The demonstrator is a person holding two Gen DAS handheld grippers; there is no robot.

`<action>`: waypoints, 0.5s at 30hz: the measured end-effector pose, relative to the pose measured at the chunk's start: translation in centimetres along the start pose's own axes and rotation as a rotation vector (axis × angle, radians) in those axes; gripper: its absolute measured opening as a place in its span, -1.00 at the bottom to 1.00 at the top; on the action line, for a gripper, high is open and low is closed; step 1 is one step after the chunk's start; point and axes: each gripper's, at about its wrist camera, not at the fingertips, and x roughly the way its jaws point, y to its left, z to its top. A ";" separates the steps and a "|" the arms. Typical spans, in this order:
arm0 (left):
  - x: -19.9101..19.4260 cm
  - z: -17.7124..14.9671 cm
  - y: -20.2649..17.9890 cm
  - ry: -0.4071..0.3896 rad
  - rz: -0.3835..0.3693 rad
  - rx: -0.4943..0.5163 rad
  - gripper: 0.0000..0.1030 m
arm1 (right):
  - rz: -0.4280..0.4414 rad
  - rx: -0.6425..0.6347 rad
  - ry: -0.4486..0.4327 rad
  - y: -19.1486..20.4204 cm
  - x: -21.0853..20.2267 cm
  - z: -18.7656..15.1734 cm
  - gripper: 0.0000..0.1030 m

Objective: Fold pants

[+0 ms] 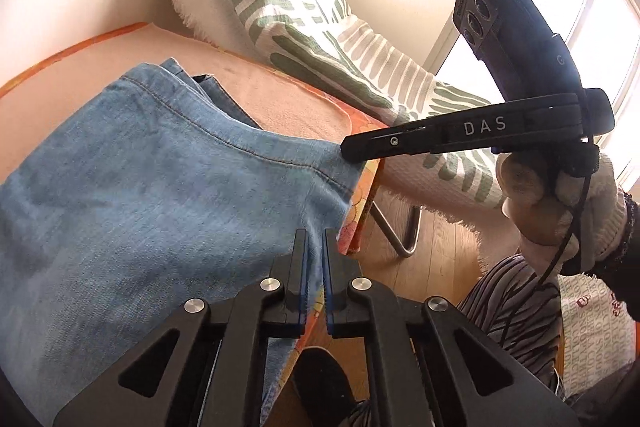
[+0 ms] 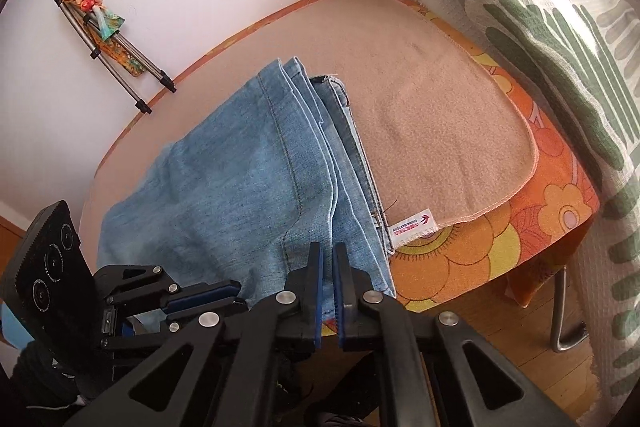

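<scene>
Pants edge pinched in both grippers' jaws.

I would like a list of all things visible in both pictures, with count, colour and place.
jeans: one, light blue, folded in layers on the blanket
blanket: one, beige, spread over the table
tablecloth: one, orange with flowers, under the blanket
patterned cloth: one, white and green, hanging at the right
doll on tripod: one, colourful, against the white wall
wooden floor: brown, below the table
left tongs: black, shut on the jeans' near edge
right tongs: black, shut on the jeans' near edge
gloved hand: one, white, holding the right tongs
</scene>
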 end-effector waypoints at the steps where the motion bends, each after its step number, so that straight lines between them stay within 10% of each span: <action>1: 0.4 0.0 -0.3 0.008 -0.013 0.006 -0.93 | -0.034 -0.006 -0.010 -0.3 -0.5 0.0 -1.00; 5: 2.1 -0.9 -1.5 0.089 -0.020 0.038 -0.91 | -0.148 0.033 0.031 -2.9 0.5 0.2 -1.00; 15: -7.7 -2.9 2.3 -0.026 0.115 -0.050 -0.68 | 0.035 -0.201 -0.110 3.2 0.2 6.5 -0.27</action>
